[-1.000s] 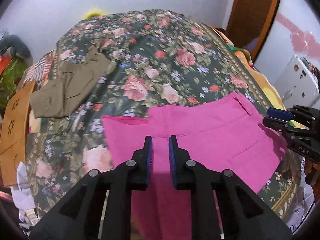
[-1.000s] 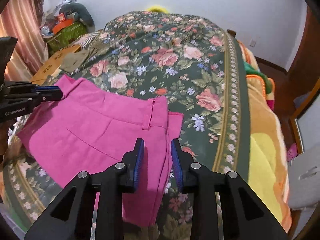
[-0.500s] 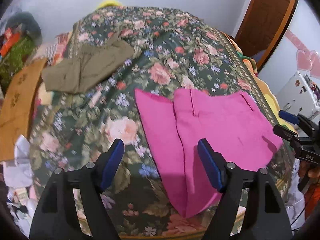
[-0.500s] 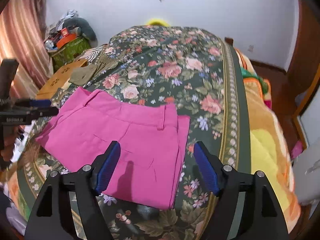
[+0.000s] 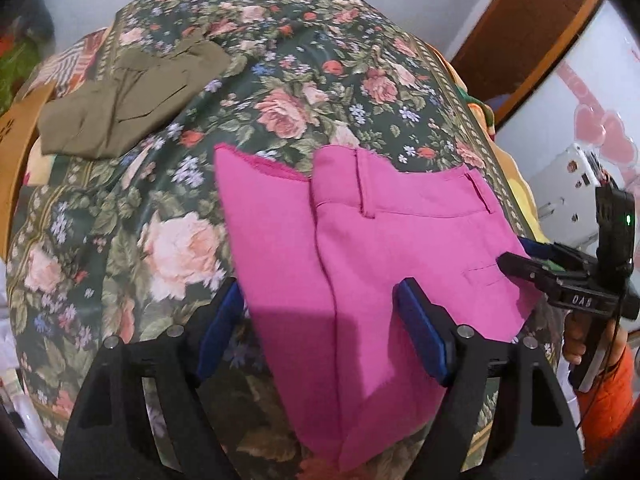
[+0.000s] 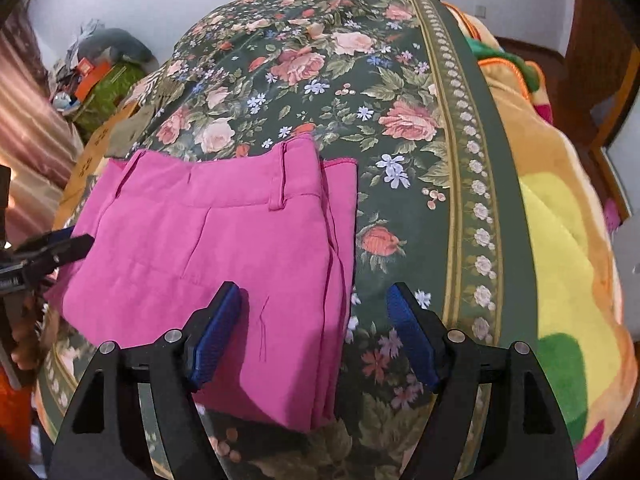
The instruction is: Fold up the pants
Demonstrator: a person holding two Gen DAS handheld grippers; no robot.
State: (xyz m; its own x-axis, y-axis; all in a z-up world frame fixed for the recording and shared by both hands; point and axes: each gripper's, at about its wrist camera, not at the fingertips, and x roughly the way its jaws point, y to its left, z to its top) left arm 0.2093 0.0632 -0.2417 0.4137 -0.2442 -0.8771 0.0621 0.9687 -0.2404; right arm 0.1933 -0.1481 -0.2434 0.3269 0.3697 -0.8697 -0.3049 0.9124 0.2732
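Observation:
Pink pants (image 5: pixel 360 264) lie folded flat on the floral bedspread (image 5: pixel 280 80), waistband toward the far side. My left gripper (image 5: pixel 320 340) is open and empty, hovering over the near folded edge of the pants. In the right wrist view the same pink pants (image 6: pixel 224 240) lie at left of centre. My right gripper (image 6: pixel 312 336) is open and empty above their near right corner. The right gripper also shows at the right edge of the left wrist view (image 5: pixel 560 276), and the left gripper at the left edge of the right wrist view (image 6: pixel 44 256).
A folded olive-brown garment (image 5: pixel 124 108) lies at the far left of the bed. A brown cardboard piece (image 5: pixel 16 152) sits off the left edge. An orange and yellow blanket (image 6: pixel 560 240) runs along the bed's right side. Clutter (image 6: pixel 100 72) stands at the far left corner.
Both grippers opened from shut and let go of the pink pants, then drew back. The pants now lie flat, folded, on the bed.

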